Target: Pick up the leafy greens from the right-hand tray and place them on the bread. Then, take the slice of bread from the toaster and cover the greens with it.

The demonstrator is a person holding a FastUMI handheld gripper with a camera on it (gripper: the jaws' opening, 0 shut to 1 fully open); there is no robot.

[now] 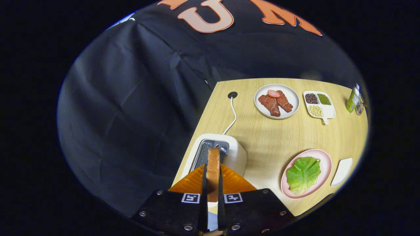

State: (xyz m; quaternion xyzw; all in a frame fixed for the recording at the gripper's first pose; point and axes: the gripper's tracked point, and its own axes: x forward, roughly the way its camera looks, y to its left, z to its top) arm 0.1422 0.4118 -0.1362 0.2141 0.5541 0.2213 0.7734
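Gripper (212, 183) fingers are clamped on the bread slice (213, 167), one on each flat face, w/ the slice edge-on between them and poking out ahead. It's right over the toaster (229, 154), lower part hidden by the fingers, so can't tell if it's fully clear of the slot or just lifting out.

From the fingers, at approx 3 o'clock, the pink plate (323, 160) sits on the table, and the leafy greens (303, 173) lie spread on it. Bread underneath isn't visible, the leaf covers whatever's there. Judging from that: step 1 looks done, greens placed. Step 2 is underway, slice gripped; what's left is carrying it across to the pink plate and laying it flat on the greens, which prob means turning it from edge-on to flat.

Just beyond the pink plate at 3 o'clock, a small white tray (342, 170), nothing showing on it, likely where the greens came from.

Further out, approx 1 o'clock: white plate w/ meat pieces (276, 101); beside it a divided dish of beans (319, 105); then a green bottle (353, 98) near the table's far corner. Toaster's white cord (232, 114) runs at 12 o'clock to a grommet hole (232, 95).

Surface: light wood-grain table (269, 137), tidy. Room: black cloth wall (131, 114) behind and alongside, creased.
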